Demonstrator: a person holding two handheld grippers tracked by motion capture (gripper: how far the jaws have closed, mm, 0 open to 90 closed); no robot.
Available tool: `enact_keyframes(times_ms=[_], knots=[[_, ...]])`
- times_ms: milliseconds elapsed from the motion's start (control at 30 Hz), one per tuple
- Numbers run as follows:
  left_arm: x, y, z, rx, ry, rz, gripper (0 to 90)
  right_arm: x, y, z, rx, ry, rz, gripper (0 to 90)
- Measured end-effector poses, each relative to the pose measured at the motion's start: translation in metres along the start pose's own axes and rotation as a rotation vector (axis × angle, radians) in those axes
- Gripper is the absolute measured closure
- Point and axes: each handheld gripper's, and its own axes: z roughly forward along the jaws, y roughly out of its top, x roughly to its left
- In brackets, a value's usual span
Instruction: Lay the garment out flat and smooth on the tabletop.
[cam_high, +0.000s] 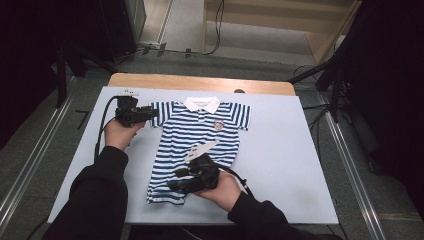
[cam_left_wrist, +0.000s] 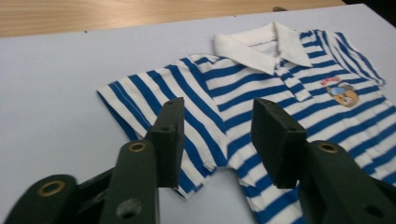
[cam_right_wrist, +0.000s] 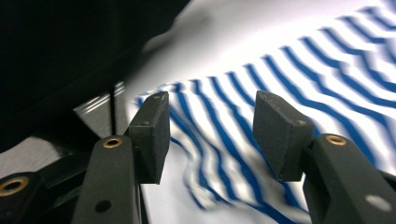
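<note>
both claws gape released: left claw (cam_high: 152, 112) over striped shirt's (cam_high: 195, 145) sleeve, right claw (cam_high: 172, 186) over its hem.

The high view looks forward and down from above the person's side, taking in the whole table (cam_high: 280, 150) and the floor beyond. The left gripper view sits low and close, looking past its own jaws across the striped shirt (cam_left_wrist: 261, 88) towards the collar and the table's far wooden edge. The right gripper view is nearer still — blurred, aimed at the shirt's lower hem. All three share that shirt
</note>
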Motion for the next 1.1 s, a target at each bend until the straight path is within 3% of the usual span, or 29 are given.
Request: enact_keyframes(times_ms=[100,200,600,1100], knots=[[-0.003,-0.001,-0.004,0.026,-0.02,0.002,44.2,-0.011,-0.006,-0.016,-0.015,-0.034,0.022,43.1],[-0.007,-0.004,-0.009,0.006,-0.036,0.013,40.0,-0.022,-0.015,-0.031,-0.031,-0.071,0.039,41.4],[-0.028,-0.015,-0.021,0.01,-0.087,0.067,37.1,-0.046,-0.035,-0.067,-0.063,-0.163,0.093,40.4],[-0.045,-0.037,-0.036,0.03,-0.149,0.1,35.2,-0.058,-0.058,-0.089,-0.078,-0.222,0.162,40.0]])
